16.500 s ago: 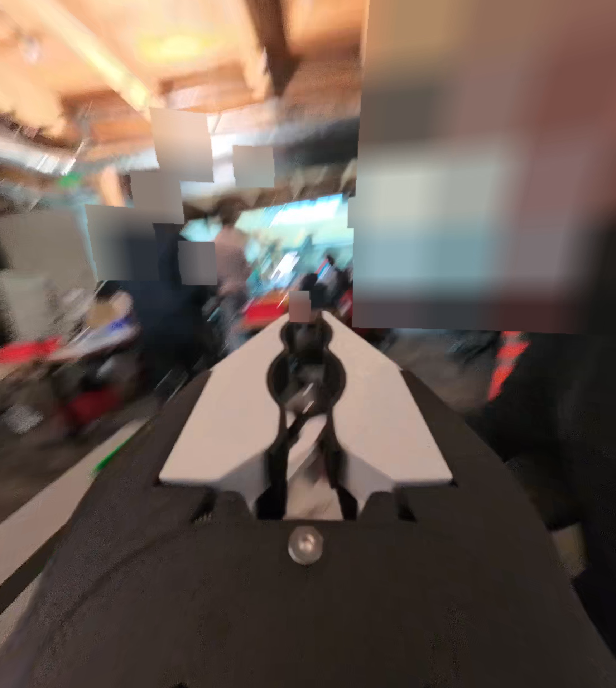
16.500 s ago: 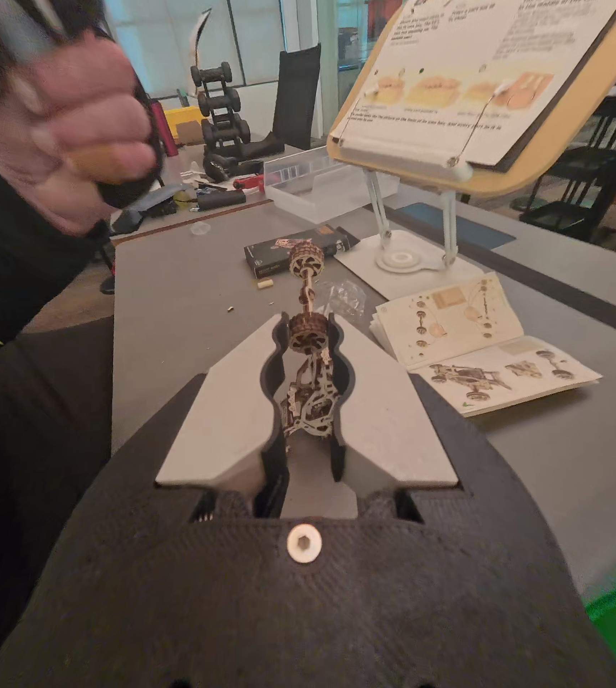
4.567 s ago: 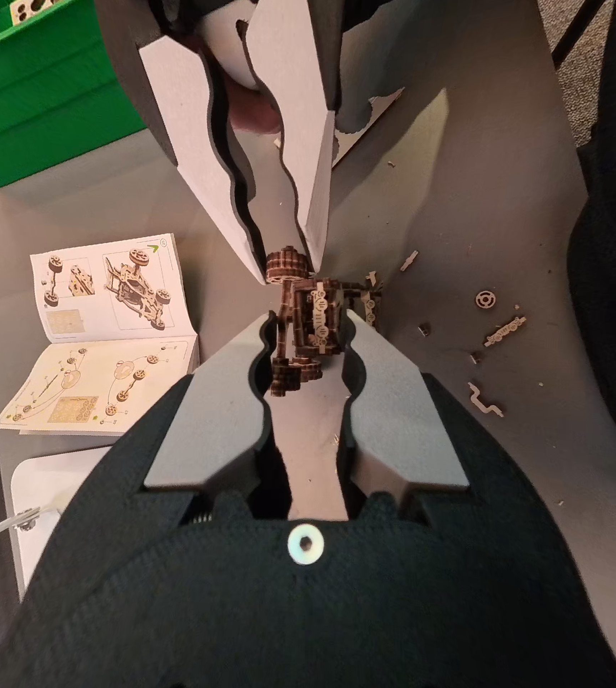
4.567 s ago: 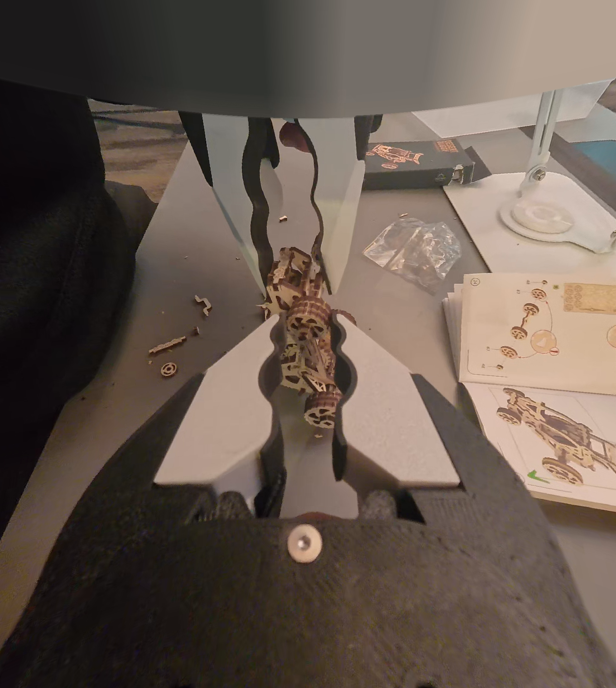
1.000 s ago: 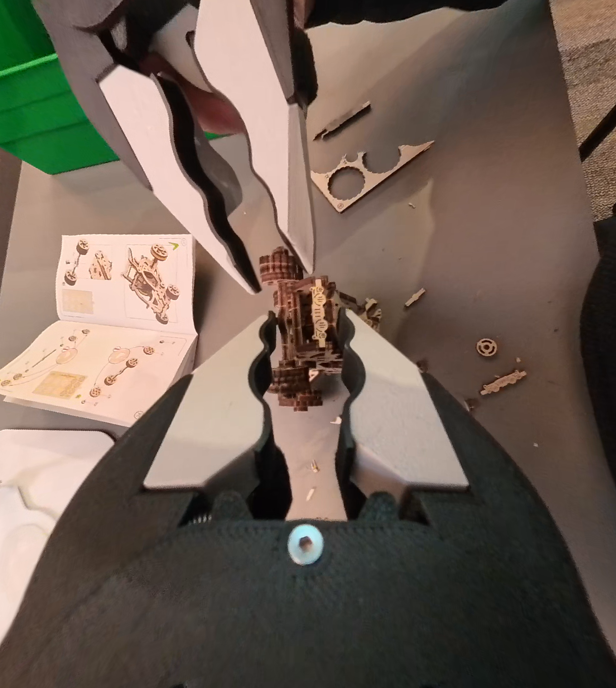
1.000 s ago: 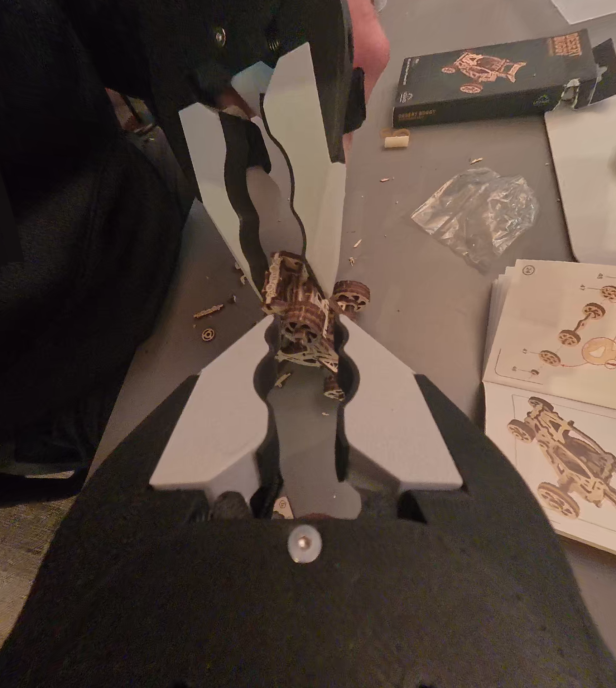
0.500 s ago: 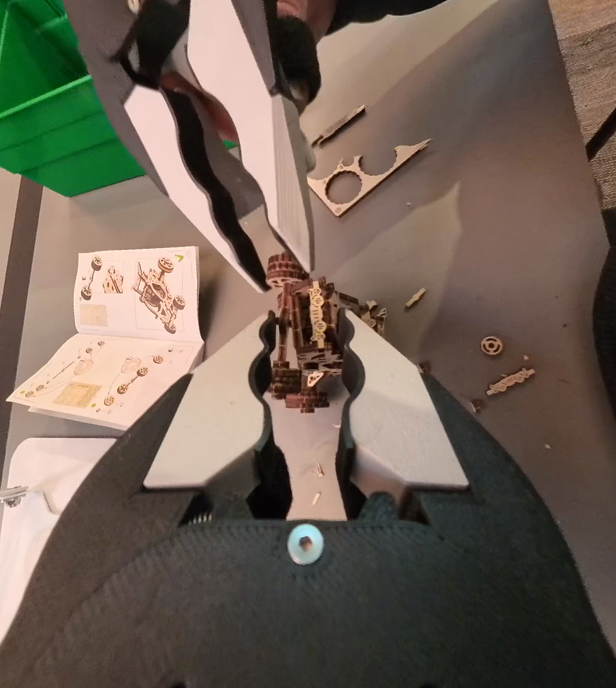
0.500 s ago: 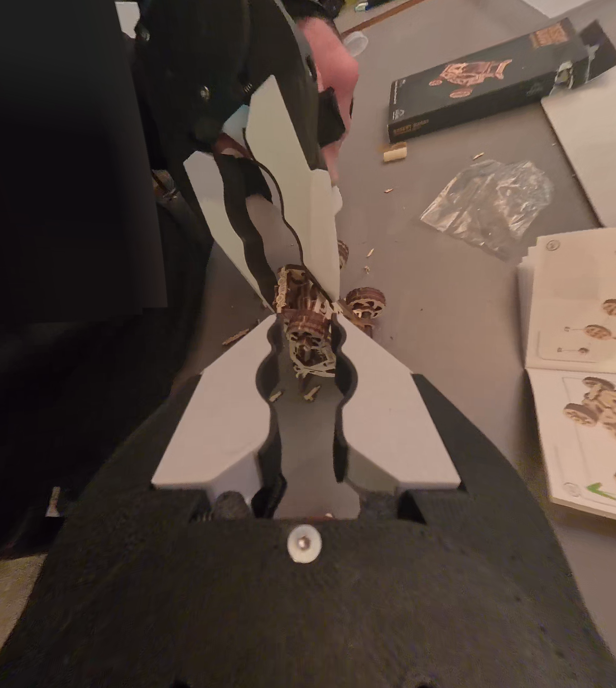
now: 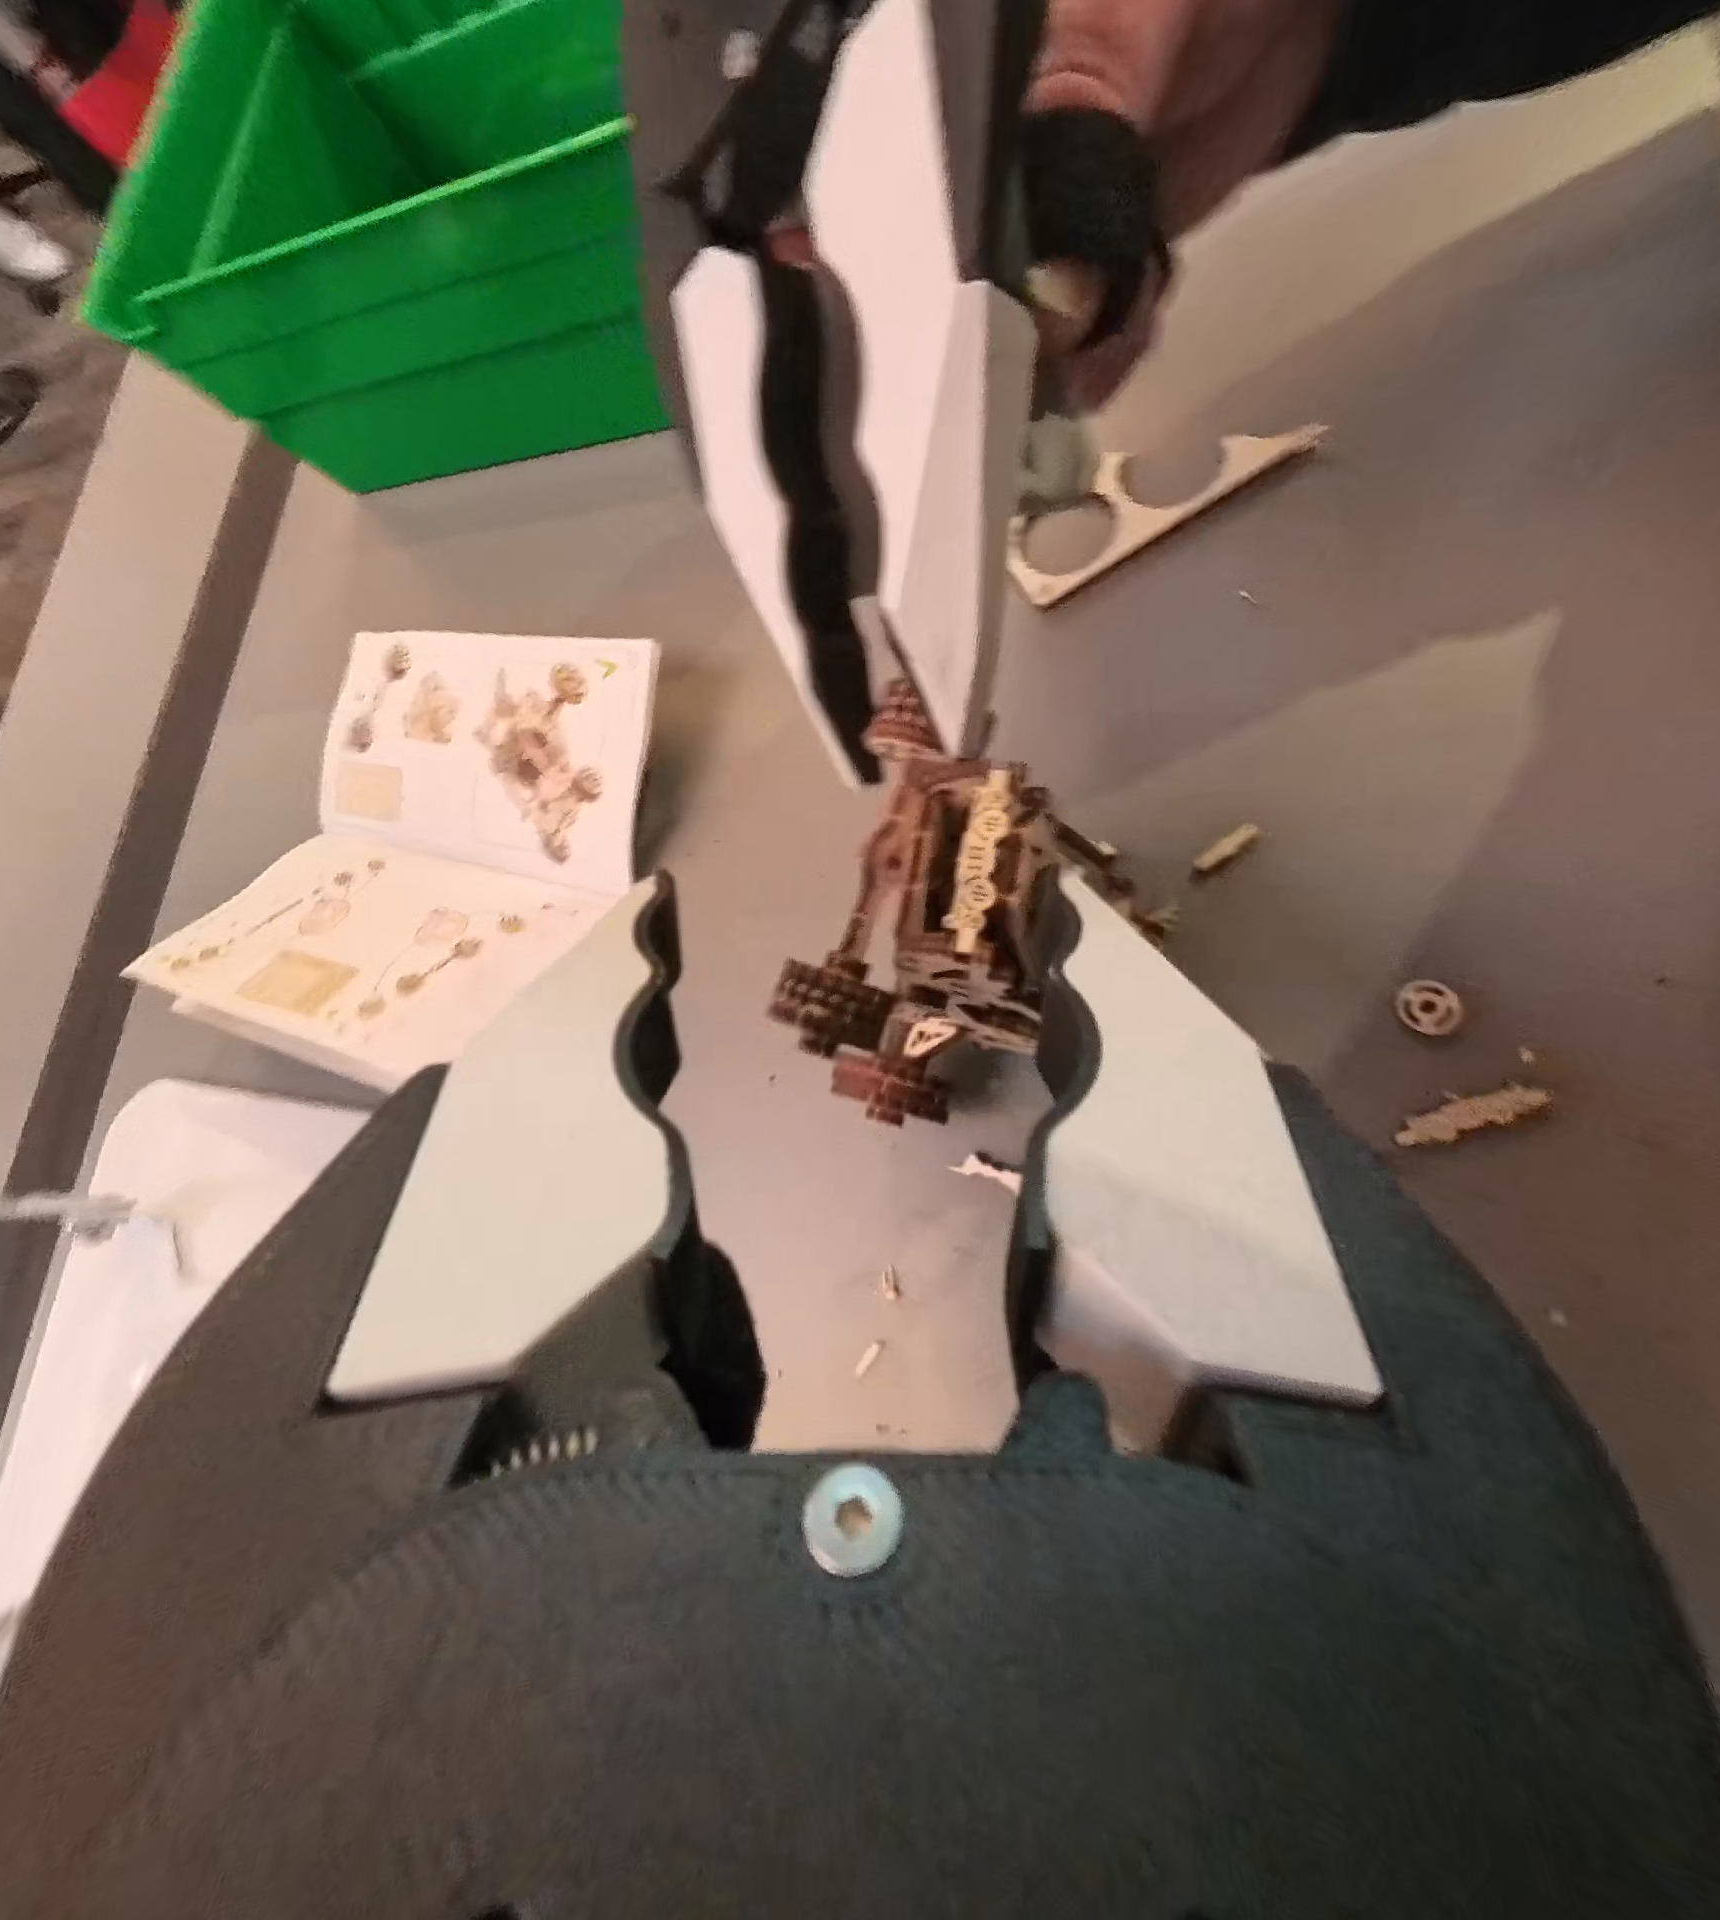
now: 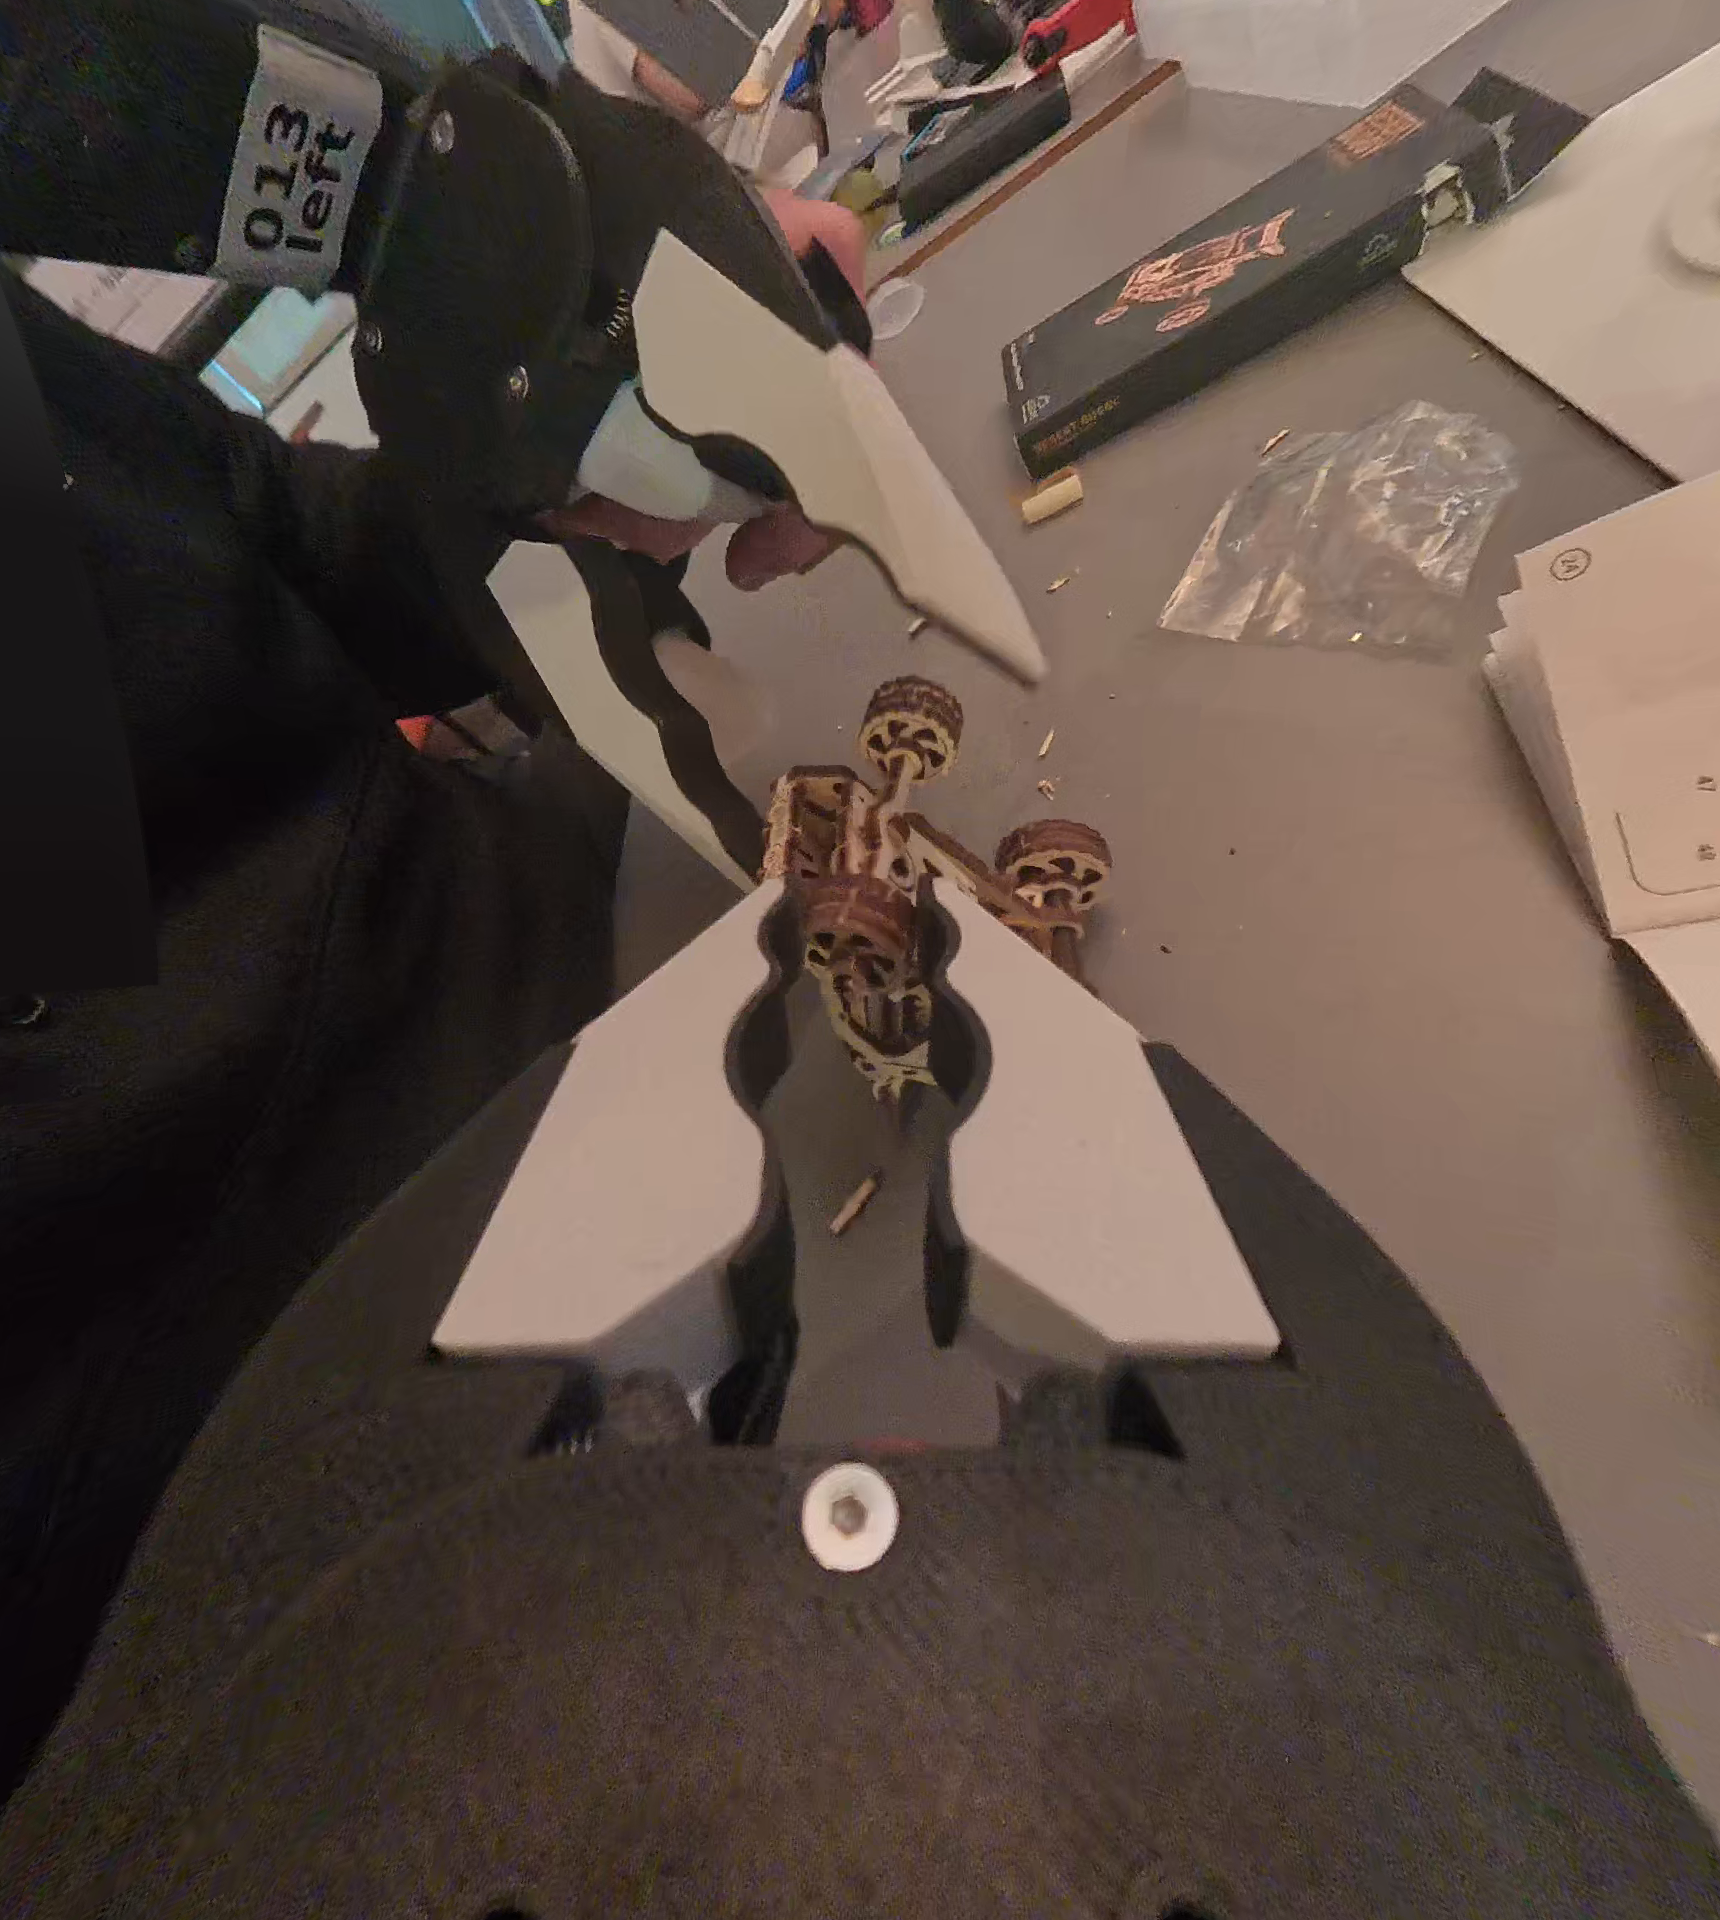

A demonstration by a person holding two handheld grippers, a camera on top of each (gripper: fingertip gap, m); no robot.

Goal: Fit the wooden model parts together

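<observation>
Left gripper [image 9: 861, 904] stood with jaws spread wide, the wooden model car [image 9: 939, 935] lying between them against the right finger and clear of the left. Right gripper [image 9: 903, 743] came in from above, its tips pinched on a wheel at the model's far end. On the grey table [image 9: 1407, 748]: open instruction booklet [image 9: 440, 842] to the left, green bin [image 9: 399, 270] behind it, punched-out wooden sheet [image 9: 1147, 509] and loose scraps to the right.

The wooden model [image 10: 871, 904] — a small laser-cut buggy of pale and dark-brown plywood with ribbed wheels — is tilting above the grey surface [image 10: 1251, 935]. One wheel [image 10: 861, 935] is sitting between the right tool [image 10: 856, 899] tips; two more are sticking out toward 12 and 2 o'clock. Loose wooden bits [image 9: 1469, 1112] are lying at 3 o'clock.
</observation>
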